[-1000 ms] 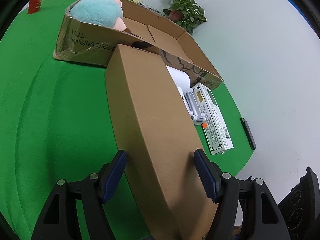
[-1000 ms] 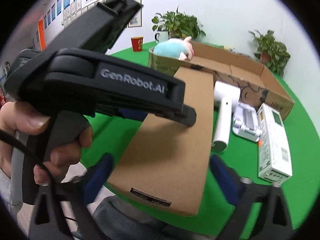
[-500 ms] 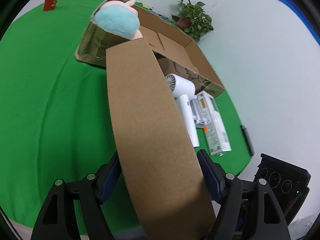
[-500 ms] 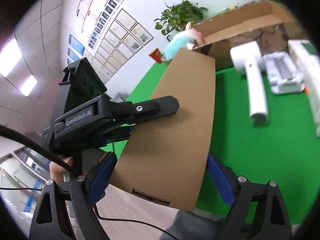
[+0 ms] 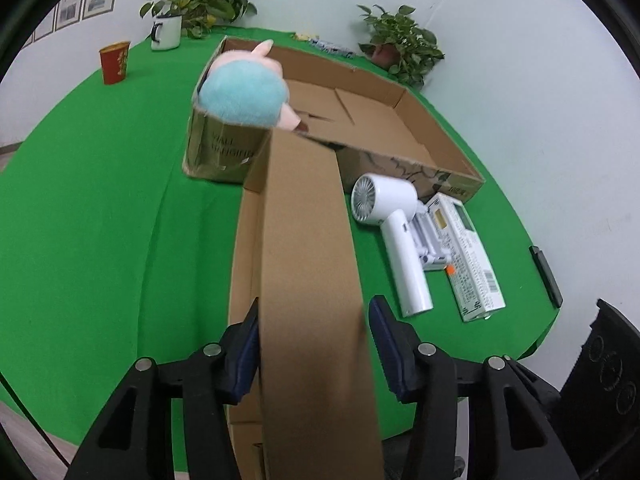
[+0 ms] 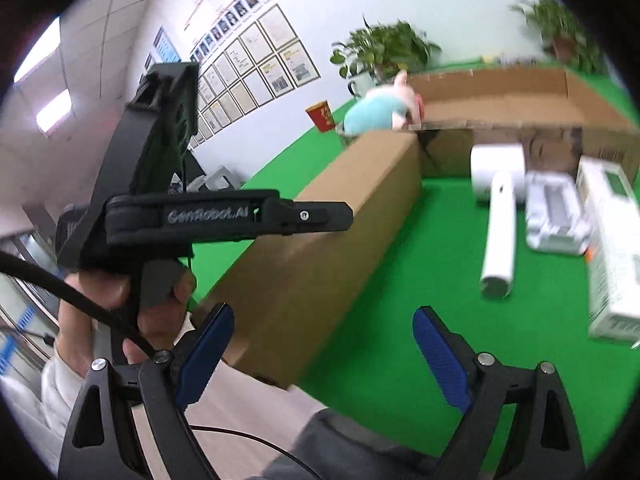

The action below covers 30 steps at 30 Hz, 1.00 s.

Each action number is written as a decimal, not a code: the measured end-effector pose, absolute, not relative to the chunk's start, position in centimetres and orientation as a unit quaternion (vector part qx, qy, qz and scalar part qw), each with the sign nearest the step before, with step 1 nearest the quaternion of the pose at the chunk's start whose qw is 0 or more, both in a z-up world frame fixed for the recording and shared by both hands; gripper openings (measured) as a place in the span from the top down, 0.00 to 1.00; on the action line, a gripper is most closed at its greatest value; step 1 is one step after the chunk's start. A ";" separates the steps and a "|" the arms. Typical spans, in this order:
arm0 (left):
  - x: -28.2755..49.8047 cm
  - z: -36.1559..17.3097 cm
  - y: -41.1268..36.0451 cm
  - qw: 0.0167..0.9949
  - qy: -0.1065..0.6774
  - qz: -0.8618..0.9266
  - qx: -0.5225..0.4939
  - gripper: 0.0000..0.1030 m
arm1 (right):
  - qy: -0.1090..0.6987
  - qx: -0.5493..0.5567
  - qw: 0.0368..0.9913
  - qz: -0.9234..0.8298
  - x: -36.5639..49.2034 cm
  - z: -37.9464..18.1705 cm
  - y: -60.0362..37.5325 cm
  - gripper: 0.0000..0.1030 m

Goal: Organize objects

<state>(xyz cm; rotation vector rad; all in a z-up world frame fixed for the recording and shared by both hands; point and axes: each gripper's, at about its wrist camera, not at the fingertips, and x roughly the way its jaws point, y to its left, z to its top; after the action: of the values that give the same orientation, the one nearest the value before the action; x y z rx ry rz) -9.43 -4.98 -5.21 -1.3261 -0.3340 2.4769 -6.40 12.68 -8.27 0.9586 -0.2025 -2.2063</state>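
Note:
My left gripper (image 5: pixel 312 344) is shut on the near end of a long brown cardboard box (image 5: pixel 304 248), now standing on its narrow side on the green table (image 5: pixel 100 220). The box also shows in the right wrist view (image 6: pixel 320 220), with the left gripper's body above it. My right gripper (image 6: pixel 320 356) is open and empty, off the box's near end at the table's front edge. A white hair dryer (image 5: pixel 400 248), a small white device (image 5: pixel 430 240) and a white carton (image 5: pixel 468 256) lie right of the box.
A large open cardboard tray (image 5: pixel 400 120) sits behind, with a blue and pink plush toy (image 5: pixel 244 96) at its left end. A red cup (image 5: pixel 115 62), a mug (image 5: pixel 166 32) and potted plants (image 5: pixel 400 48) stand at the far edge. A black remote (image 5: pixel 546 276) lies at right.
The long box has been turned from flat up onto its narrow side. My right gripper has let go of it and drawn back to the right.

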 end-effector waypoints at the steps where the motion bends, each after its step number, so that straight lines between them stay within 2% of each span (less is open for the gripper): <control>1: -9.5 -5.0 -4.7 0.158 -0.112 0.865 -0.462 0.53 | -0.073 0.368 0.353 -0.857 -6.3 -8.1 12.7 0.11; 3: -9.5 -4.9 -4.1 0.159 -0.102 0.866 -0.463 0.55 | -0.069 0.365 0.350 -0.860 -6.2 -7.8 12.9 0.11; 5: -9.3 -4.8 -3.6 0.168 -0.100 0.865 -0.462 0.66 | -0.064 0.363 0.347 -0.862 -6.1 -7.5 12.9 0.11; 7: -9.0 -4.5 -2.7 0.186 -0.102 0.864 -0.457 0.70 | -0.067 0.358 0.353 -0.862 -6.1 -7.0 13.0 0.11; 16: -8.5 -4.0 -0.1 0.215 -0.087 0.863 -0.449 0.70 | -0.078 0.361 0.327 -0.870 -6.3 -7.2 14.8 0.12; 18: -8.3 -3.7 -1.0 0.204 -0.094 0.869 -0.441 0.68 | -0.080 0.366 0.314 -0.872 -6.5 -7.6 15.3 0.13; 19: -8.1 -3.7 -1.5 0.195 -0.097 0.872 -0.438 0.61 | -0.079 0.366 0.310 -0.874 -6.4 -7.6 15.5 0.15; 20: -8.0 -3.7 -2.0 0.187 -0.097 0.875 -0.435 0.50 | -0.076 0.364 0.305 -0.877 -6.5 -7.5 15.5 0.19; 21: -8.0 -3.9 -2.4 0.177 -0.097 0.879 -0.433 0.45 | -0.073 0.364 0.300 -0.879 -6.6 -7.5 15.5 0.21; 22: -7.8 -4.1 -2.8 0.168 -0.098 0.881 -0.432 0.39 | -0.070 0.366 0.293 -0.880 -6.8 -7.6 15.4 0.28; 23: -7.8 -4.5 -3.2 0.165 -0.099 0.880 -0.433 0.39 | -0.065 0.371 0.285 -0.882 -7.1 -7.8 15.2 0.38; 24: -7.7 -4.8 -3.4 0.164 -0.101 0.878 -0.439 0.39 | -0.060 0.379 0.274 -0.882 -7.4 -8.1 15.0 0.43; 26: -7.6 -5.7 -3.7 0.164 -0.108 0.872 -0.448 0.39 | -0.051 0.395 0.249 -0.883 -8.1 -8.8 14.7 0.69; 27: -7.6 -6.2 -3.7 0.166 -0.113 0.869 -0.452 0.40 | -0.048 0.401 0.243 -0.882 -8.3 -9.1 14.5 0.76; 30: -7.5 -7.2 -3.7 0.174 -0.117 0.863 -0.460 0.44 | -0.042 0.403 0.232 -0.884 -8.1 -9.4 13.9 0.88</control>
<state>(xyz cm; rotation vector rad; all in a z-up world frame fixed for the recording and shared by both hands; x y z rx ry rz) -7.48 -3.68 -7.17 -1.3050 -0.3311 2.4450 -8.07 13.95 -9.39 1.1073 -0.1143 -2.4298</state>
